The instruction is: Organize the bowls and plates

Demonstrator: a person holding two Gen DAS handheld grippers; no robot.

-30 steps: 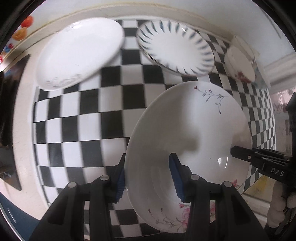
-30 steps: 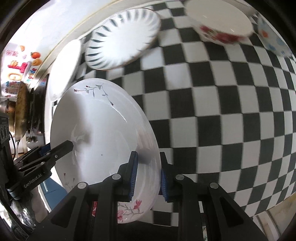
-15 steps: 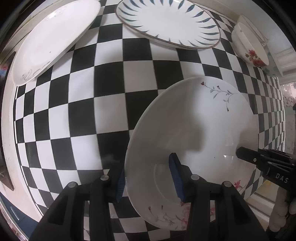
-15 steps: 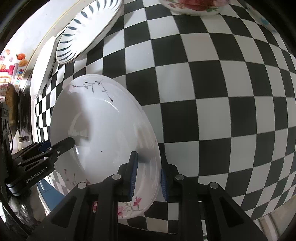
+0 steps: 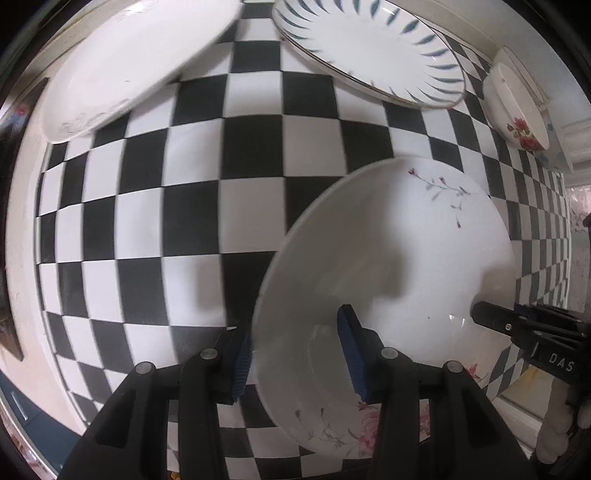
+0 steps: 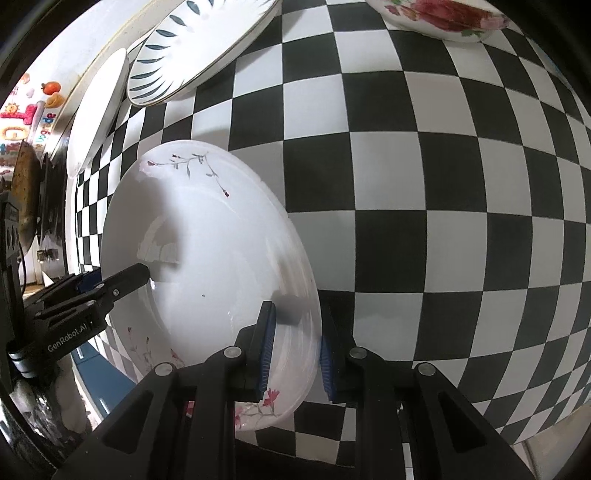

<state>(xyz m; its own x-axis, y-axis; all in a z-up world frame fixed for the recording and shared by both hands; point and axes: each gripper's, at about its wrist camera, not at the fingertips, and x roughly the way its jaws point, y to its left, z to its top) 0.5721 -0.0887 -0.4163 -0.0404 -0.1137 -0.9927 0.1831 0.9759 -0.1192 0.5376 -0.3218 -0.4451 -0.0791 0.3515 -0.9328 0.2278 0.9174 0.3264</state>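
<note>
Both grippers hold one white floral bowl point(image 5: 399, 258) above the checkered table, tilted. My left gripper point(image 5: 299, 354) is shut on its near rim, one blue pad inside, one outside. My right gripper point(image 6: 293, 347) is shut on the opposite rim of the same bowl point(image 6: 207, 251). The right gripper also shows in the left wrist view point(image 5: 517, 328), and the left gripper shows in the right wrist view point(image 6: 110, 284). A plain white plate point(image 5: 140, 62), a blue-striped plate point(image 5: 369, 51) and a red-flowered bowl point(image 5: 517, 110) rest farther back.
The black-and-white checkered cloth point(image 5: 221, 166) covers the table. The striped plate point(image 6: 199, 48), the white plate point(image 6: 99, 110) and the red-flowered bowl point(image 6: 443, 18) lie along the far edge near a white wall. Dark objects stand off the left side point(image 6: 29, 192).
Both grippers have carried the floral bowl closer to the table over the last second. The plates at the back appear larger and nearer. Both grips stayed the same.
</note>
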